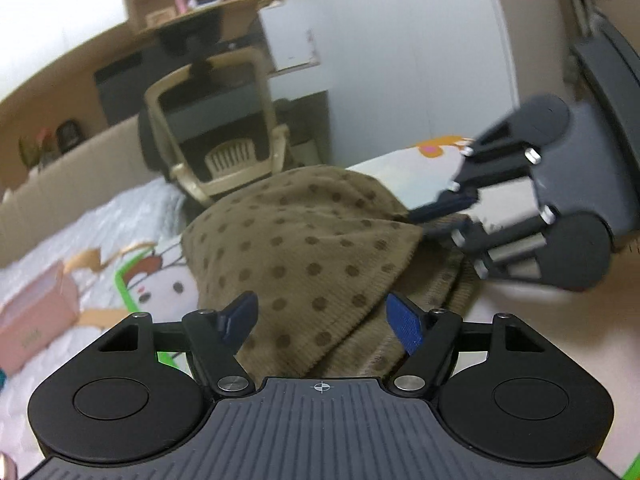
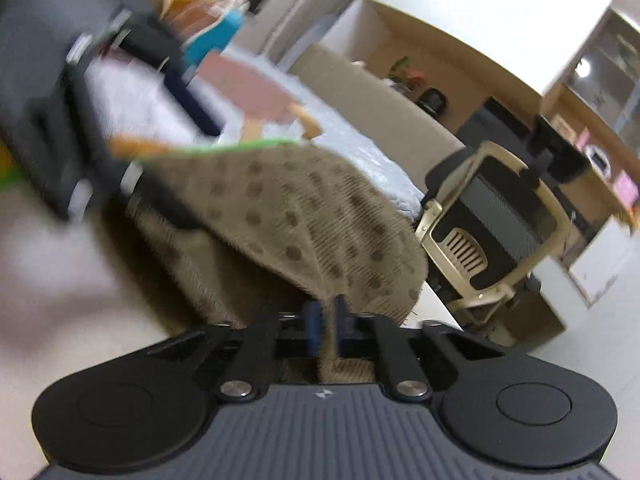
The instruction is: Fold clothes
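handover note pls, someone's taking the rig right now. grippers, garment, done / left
Left gripper: open, fingers either side of the brown polka-dot garment, not clamped on it.
Right gripper: shut on the garment's ribbed edge, holding it lifted.
Garment: bunched and draped over the cartoon-print mat, one layer flopped over another. Pink box lies on the mat to the left; an office chair stands behind.
Done: one edge picked up by the right gripper.
Left: get a left grasp, spread the garment flat, then make the folds. No neat fold shows yet; the right view is motion-blurred, so check the grip before pulling.
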`<state>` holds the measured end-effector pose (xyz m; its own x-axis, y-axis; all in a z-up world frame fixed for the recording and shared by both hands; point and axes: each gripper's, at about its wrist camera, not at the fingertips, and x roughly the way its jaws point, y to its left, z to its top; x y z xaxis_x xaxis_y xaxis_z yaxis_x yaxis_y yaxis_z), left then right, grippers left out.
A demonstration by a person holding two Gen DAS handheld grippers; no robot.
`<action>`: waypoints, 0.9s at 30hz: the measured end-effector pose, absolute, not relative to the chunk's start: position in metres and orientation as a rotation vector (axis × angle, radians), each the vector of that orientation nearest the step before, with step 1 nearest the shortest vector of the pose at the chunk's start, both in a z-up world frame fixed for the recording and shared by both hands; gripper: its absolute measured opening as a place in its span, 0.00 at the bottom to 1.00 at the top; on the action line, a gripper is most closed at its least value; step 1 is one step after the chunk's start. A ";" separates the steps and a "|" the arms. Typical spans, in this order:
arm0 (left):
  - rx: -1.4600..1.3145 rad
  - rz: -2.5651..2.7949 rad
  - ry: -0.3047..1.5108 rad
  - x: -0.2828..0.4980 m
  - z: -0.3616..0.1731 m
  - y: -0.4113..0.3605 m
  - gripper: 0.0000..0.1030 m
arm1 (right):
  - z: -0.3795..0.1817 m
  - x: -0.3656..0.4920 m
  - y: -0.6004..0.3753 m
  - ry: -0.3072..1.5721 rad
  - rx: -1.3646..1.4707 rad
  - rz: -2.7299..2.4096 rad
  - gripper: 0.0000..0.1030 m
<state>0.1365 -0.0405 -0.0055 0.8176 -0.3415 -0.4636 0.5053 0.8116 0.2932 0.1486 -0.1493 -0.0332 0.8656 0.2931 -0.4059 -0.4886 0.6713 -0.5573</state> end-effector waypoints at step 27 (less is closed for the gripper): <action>0.006 -0.589 0.473 0.191 0.042 0.004 0.59 | 0.001 0.200 -0.182 0.484 -0.278 0.545 0.48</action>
<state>0.1906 0.0041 0.0415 0.7283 -0.5331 -0.4305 0.5356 0.8348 -0.1276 0.1999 -0.1816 0.0011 0.7480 0.4273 -0.5079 -0.5549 0.8224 -0.1253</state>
